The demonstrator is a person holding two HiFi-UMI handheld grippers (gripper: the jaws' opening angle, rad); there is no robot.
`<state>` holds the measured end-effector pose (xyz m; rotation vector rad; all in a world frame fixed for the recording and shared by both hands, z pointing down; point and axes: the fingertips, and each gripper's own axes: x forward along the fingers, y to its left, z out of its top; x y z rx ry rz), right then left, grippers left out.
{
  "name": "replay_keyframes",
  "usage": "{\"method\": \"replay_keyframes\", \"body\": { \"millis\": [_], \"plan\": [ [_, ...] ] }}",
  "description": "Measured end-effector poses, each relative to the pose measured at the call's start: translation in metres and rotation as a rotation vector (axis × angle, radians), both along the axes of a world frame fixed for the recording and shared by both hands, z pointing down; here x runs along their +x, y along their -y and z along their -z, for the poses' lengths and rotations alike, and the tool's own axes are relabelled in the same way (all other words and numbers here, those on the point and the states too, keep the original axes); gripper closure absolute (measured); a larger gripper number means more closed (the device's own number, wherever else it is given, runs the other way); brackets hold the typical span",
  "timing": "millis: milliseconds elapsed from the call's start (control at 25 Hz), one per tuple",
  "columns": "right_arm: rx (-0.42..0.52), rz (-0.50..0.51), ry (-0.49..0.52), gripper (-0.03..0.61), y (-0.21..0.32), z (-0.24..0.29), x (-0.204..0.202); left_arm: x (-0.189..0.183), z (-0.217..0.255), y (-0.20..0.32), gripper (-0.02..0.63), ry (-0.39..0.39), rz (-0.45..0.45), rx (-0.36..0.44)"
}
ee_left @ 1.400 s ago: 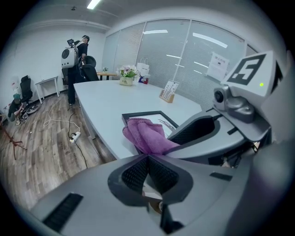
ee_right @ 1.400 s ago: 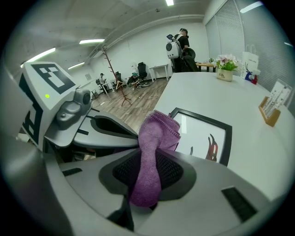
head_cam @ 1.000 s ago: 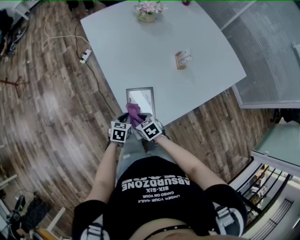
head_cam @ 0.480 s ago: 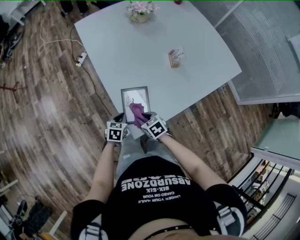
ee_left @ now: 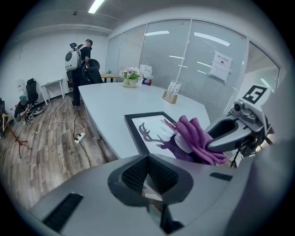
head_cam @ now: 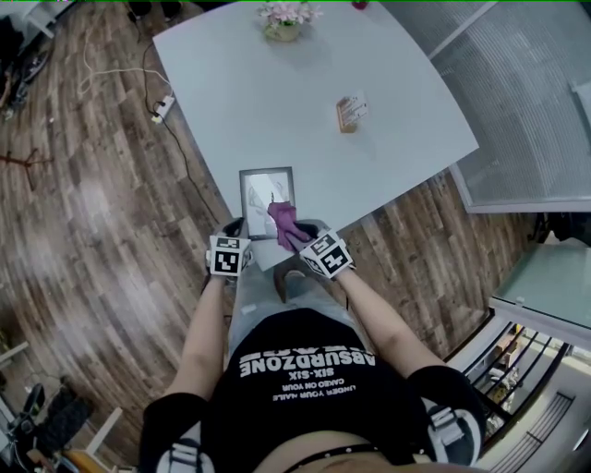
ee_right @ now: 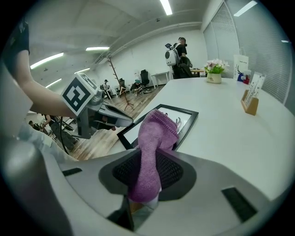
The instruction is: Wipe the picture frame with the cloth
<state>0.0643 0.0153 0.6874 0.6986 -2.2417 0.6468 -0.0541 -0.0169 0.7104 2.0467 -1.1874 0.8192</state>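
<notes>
**Both grippers out front, right one clamped on cloth**

Both bare forearms reach forward and down. The left arm (head_cam: 204, 337) runs nearly straight. The right arm (head_cam: 372, 317) angles inward, so the two grippers sit near each other.

Left gripper (ee_left: 147, 179): jaws closed together. A pale sliver shows between the pads; cannot tell what it is.

Right gripper (ee_right: 146, 183): jaws clamped on the purple cloth (ee_right: 157, 132), which sticks out forward past the tips. This gripper points up and to the left.

Probably an office meeting room: a big white table (head_cam: 305, 111), glass walls (ee_left: 184, 60) with blinds, ceiling strip lights (ee_right: 165, 6).
</notes>
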Motion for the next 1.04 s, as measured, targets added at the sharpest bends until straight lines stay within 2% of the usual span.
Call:
{"method": "replay_keyframes", "body": {
  "millis": [200,520,1040],
  "plan": [
    [0.018,-0.056,0.044,0.468,-0.0005,-0.0020,0.0022,0.0008,0.0008,-0.0015,0.598,-0.003,0.022,0.009],
    [0.046,-0.037,0.047,0.468,0.0013,-0.0007,-0.0022,-0.0016,0.0028,-0.0017,0.598,-0.006,0.046,0.031],
    [0.030,-0.029,0.046,0.469,0.0018,-0.0023,0.0009,0.0015,0.0026,0.0002,0.598,-0.003,0.044,0.033]
  ]
}}
